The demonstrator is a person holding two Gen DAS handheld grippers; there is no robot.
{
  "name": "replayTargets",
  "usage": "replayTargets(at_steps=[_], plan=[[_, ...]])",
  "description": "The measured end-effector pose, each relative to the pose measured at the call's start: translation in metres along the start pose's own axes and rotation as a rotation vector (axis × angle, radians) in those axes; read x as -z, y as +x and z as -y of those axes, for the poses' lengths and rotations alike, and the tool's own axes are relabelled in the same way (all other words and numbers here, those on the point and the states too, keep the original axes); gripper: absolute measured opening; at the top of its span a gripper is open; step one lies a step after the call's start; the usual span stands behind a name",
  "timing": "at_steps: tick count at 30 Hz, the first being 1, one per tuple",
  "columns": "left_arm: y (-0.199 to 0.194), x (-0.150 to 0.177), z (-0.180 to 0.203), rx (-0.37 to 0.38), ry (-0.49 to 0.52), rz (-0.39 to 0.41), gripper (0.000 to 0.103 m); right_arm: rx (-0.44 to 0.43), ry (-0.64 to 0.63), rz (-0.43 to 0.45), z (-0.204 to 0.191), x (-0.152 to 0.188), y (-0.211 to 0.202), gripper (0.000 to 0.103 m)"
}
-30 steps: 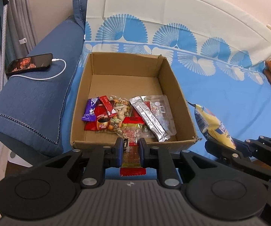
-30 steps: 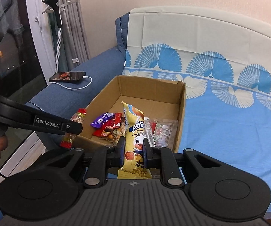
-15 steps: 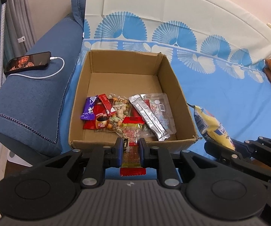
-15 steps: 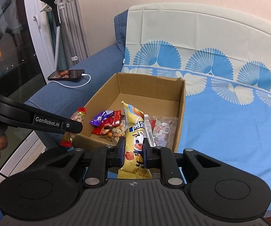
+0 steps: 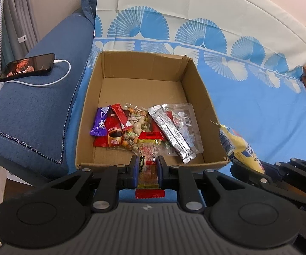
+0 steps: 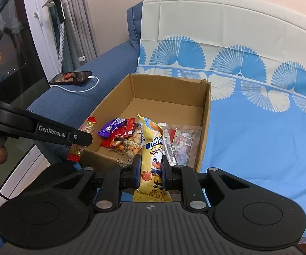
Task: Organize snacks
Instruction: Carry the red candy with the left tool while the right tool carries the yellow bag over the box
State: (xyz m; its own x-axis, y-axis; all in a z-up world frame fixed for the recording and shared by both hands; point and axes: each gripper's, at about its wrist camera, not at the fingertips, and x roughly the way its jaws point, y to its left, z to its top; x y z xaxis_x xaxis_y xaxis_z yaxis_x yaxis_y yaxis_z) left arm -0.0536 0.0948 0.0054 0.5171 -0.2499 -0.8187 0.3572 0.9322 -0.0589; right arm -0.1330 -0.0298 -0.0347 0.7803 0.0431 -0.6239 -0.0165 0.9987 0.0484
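A: What did the left gripper [image 5: 147, 165] have in its jaws?

B: They were nearly closed, pinching a clear candy packet with red ends [image 5: 148, 167], hanging just over the near wall of the cardboard box [image 5: 197, 93]. The right gripper [image 6: 151, 173] was likewise clamped on a yellow snack bag with a cartoon cow [image 6: 153, 163], held at the box's near right corner, its top leaning in over the contents.

A: Had anything changed in the last second?

B: Hardly. Both grips had stayed as tight, and both hands had kept almost still at the box's near edge. I'd judge both snacks were poised for dropping in, with neither released yet.

A: And inside the box?

B: A loose heap toward the near wall: a purple wrapper [image 5: 99, 121] at the left, red sachets [image 5: 113, 132] beside it, a clear bag of mixed nuts [image 5: 136, 125], silver sticks [image 5: 171, 131] over a clear sweets pouch [image 5: 184, 123]. The far half was bare cardboard. To the box's left, a phone [image 5: 27, 67] lay charging on the sofa arm.
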Motion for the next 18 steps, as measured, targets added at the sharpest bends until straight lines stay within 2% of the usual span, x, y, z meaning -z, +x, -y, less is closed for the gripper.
replayTargets(at_steps=[11,18], plan=[[0.012,-0.035,-0.013,-0.011,-0.021,0.014,0.019,-0.014,0.035,-0.027,0.012,-0.014,0.029,0.019],[0.035,-0.063,-0.031,-0.041,-0.059,0.006,0.019,-0.022,0.059,-0.024,0.019,-0.031,0.054,0.02]])
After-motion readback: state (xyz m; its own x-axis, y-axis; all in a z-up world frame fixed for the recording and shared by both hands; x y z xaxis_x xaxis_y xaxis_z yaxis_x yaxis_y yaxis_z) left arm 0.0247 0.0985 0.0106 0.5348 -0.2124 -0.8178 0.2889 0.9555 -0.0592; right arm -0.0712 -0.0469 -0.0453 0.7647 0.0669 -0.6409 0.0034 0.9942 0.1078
